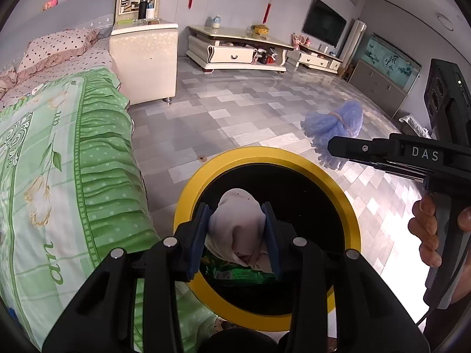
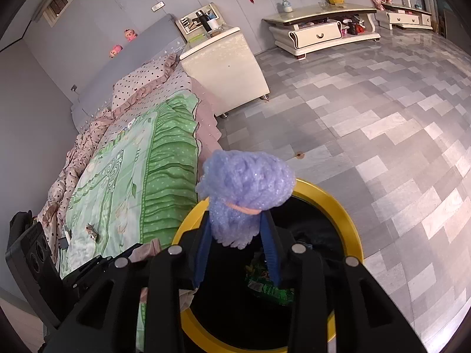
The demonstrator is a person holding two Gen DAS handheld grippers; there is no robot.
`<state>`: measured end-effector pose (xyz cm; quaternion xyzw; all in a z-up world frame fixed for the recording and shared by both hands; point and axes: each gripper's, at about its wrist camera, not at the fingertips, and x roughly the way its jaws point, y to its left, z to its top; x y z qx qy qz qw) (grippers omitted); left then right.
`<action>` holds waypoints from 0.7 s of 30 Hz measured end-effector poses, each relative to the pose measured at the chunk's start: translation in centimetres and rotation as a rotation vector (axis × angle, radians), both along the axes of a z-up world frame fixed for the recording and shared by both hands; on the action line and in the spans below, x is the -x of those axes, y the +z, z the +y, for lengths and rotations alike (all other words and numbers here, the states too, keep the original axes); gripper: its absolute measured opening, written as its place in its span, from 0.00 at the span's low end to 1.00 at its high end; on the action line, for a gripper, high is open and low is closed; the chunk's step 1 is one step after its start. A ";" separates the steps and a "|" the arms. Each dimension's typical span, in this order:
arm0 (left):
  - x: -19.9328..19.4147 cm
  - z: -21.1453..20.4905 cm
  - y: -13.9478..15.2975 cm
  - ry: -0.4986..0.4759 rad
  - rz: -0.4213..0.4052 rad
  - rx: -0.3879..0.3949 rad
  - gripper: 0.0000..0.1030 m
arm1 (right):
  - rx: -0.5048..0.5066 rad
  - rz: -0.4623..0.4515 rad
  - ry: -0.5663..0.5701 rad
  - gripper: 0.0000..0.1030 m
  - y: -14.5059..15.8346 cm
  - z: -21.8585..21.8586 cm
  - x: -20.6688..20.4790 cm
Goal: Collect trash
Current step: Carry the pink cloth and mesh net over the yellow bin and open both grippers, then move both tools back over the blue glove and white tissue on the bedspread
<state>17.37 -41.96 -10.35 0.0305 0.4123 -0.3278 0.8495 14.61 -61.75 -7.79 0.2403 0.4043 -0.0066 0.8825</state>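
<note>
Left wrist view: we have the left tongs [image 1: 238, 235] clamped on a crumpled pale tissue wad [image 1: 237, 229], held right over the mouth of the yellow-rimmed bin [image 1: 351, 223]. A green wrapper [image 1: 235, 272] already lies inside the bin, so at least one piece is done. The right tongs [image 1: 334, 147] come in from the right, a hand [image 1: 432, 229] on the handle, gripping a blue mesh puff [image 1: 332, 123] (seen side-on here, so pad contact is not clear from this angle). That puff sits beyond the far rim, not yet over the opening.

Right wrist view: the right tongs [image 2: 238, 235] are clenched on the blue mesh puff [image 2: 245, 194] at its banded waist, blue pads on both sides. The bin [image 2: 350, 217] is directly below, the green wrapper [image 2: 269, 286] visible at the bottom.

Progress, our read: both pieces are picked up and carried to the bin, neither is dropped. What's left is releasing both, the tissue first since it is already centred.

Room: the bin stands on a grey tiled floor [image 2: 382, 135] just beside a bed [image 1: 59, 176] with a green frilled cover. A cream nightstand [image 1: 144, 61] stands at the bed head, a low cream TV cabinet [image 1: 235, 48] along the far wall. No other loose trash is evident on the floor (one small brown spot near the bin, can't tell what).
</note>
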 end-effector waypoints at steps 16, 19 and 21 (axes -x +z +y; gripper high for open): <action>0.9 2.1 1.5 0.038 -0.021 0.052 0.73 | -0.016 -0.008 -0.069 0.50 0.7 -1.6 1.8; 1.1 3.6 2.2 0.061 -0.039 0.055 0.77 | -0.019 -0.017 -0.050 0.55 1.0 -1.2 1.8; 1.3 4.7 2.7 0.072 -0.055 0.056 0.78 | -0.014 -0.025 -0.032 0.57 1.4 -0.3 1.8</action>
